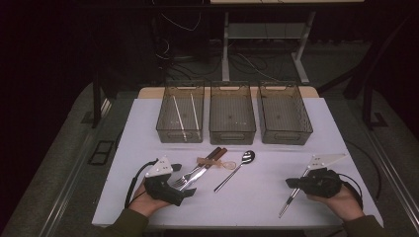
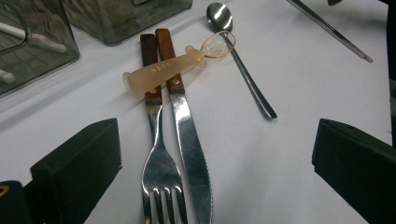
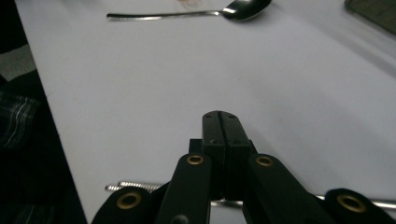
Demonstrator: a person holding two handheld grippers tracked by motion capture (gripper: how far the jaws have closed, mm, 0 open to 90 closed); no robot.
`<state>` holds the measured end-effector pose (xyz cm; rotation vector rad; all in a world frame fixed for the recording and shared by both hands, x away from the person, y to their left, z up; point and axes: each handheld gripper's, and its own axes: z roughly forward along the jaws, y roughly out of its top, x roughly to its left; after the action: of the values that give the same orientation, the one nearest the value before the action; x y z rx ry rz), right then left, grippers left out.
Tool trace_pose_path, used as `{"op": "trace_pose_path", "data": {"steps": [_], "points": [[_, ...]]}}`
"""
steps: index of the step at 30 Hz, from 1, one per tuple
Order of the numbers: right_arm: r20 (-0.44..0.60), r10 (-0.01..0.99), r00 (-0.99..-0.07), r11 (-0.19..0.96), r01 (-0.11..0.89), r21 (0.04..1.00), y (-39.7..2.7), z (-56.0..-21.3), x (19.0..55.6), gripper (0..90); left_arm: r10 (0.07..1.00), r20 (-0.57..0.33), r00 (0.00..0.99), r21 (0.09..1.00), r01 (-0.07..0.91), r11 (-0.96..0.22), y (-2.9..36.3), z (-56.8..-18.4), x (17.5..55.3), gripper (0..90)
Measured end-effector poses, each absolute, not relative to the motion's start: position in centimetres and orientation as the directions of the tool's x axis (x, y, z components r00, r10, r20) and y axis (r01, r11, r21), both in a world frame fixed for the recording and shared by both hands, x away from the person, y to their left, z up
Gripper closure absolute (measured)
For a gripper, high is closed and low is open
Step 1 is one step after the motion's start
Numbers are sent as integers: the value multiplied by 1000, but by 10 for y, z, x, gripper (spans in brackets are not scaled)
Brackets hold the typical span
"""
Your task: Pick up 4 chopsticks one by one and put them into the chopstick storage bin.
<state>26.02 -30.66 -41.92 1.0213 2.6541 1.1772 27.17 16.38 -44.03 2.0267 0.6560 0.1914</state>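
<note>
A: What do your bins hold?

B: Three clear bins stand in a row at the far edge of the white surface (image 1: 148, 148). The left bin (image 1: 181, 116) holds two pale chopsticks (image 1: 184, 116) lying lengthwise; the middle bin (image 1: 232, 116) and the right bin (image 1: 285, 116) hold nothing you can make out.

A: And on the surface itself?

B: A fork (image 2: 159, 154) and a knife (image 2: 189, 140), both wooden-handled, lie side by side just ahead of your left tool (image 1: 184, 190). An amber plastic spoon (image 2: 175, 67) lies across their handles, so it sits on top of both. A steel spoon (image 1: 237, 169) lies just beside them, apart.

A: How do your tools stand?

B: Your left tool's jaws stand wide, with the fork tines and knife tip between them, nothing gripped. Your right tool (image 1: 295, 183) is closed on a pair of metal chopsticks (image 1: 291, 197), which slant down toward the near edge of the surface.

A: What does each view add?

B: The left gripper view lets you read raised lettering on the amber spoon. The right gripper view has your jaws pressed together and the metal chopsticks (image 3: 135, 186) crossing beneath them.
</note>
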Motion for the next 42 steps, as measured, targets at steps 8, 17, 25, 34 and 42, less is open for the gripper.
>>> {"op": "trace_pose_path", "data": {"steps": [8, 17, 25, 34, 42], "points": [[194, 562, -804, 539, 534, 651, -305, -426, 248, 900, 523, -128, 842, 840, 373, -394, 164, -440, 272, 1], [188, 548, -815, 578, 531, 620, -304, -431, 239, 900, 523, -131, 842, 841, 374, -392, 164, -440, 272, 1], [183, 523, -832, 618, 518, 591, -300, -439, 237, 900, 523, -130, 842, 839, 375, -394, 163, -440, 272, 1], [183, 511, -840, 627, 510, 589, -298, -441, 237, 900, 524, -129, 842, 840, 374, -393, 163, -441, 272, 1], [188, 499, -846, 632, 504, 589, -293, -442, 239, 900, 524, -127, 842, 838, 373, -397, 162, -441, 272, 1]]}}
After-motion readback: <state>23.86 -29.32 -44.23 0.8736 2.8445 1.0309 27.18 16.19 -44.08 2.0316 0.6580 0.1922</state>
